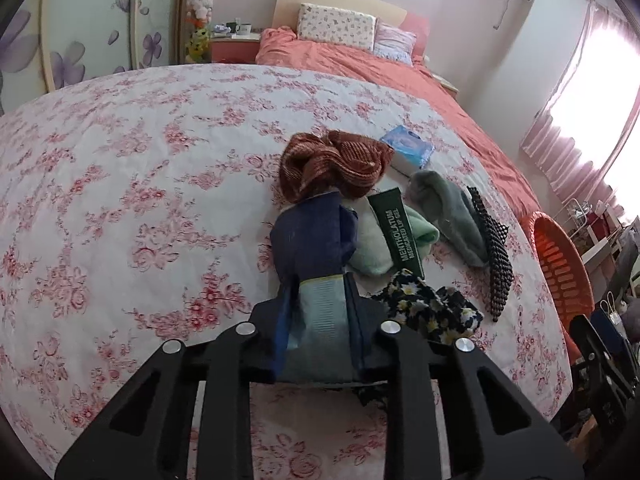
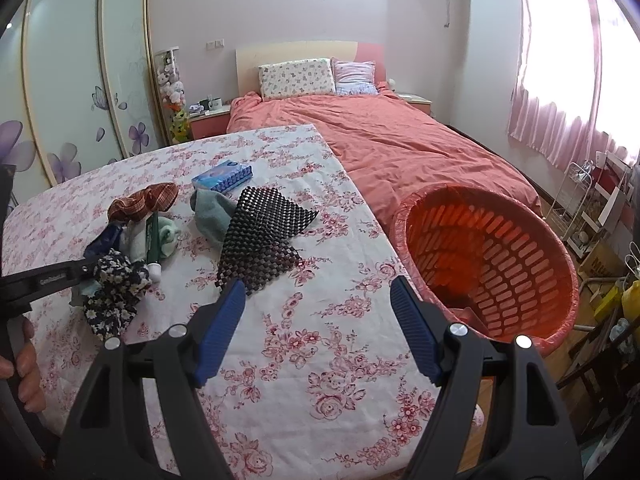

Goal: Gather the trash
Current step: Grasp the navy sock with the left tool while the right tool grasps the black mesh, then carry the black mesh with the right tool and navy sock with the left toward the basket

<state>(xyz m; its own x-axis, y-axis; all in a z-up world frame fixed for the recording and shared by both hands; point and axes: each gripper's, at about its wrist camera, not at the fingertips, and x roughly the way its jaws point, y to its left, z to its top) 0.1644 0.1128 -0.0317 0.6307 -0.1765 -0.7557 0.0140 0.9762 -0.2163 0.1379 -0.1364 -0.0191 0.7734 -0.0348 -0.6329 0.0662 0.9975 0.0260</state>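
My left gripper (image 1: 320, 280) is shut on a dark blue wrapper (image 1: 316, 236) and holds it over a pile on the floral tablecloth (image 1: 120, 200). It also shows in the right wrist view (image 2: 86, 268). The pile holds a brown plaid cloth (image 1: 336, 164), a green Mentholatum tube (image 1: 396, 236), pale green cloths (image 1: 372, 248), a grey-green cloth (image 1: 444, 208), a daisy-print cloth (image 1: 432, 312) and a black mesh mat (image 2: 260, 232). My right gripper (image 2: 318, 304) is open and empty above the table's right part, beside the orange basket (image 2: 492, 264).
A blue tissue pack (image 2: 222, 176) lies behind the pile. A bed with a coral cover (image 2: 400, 140) stands beyond the table. The wardrobe (image 2: 60, 80) is at the left. A wire rack (image 2: 576, 200) and clutter stand at the right near the curtained window.
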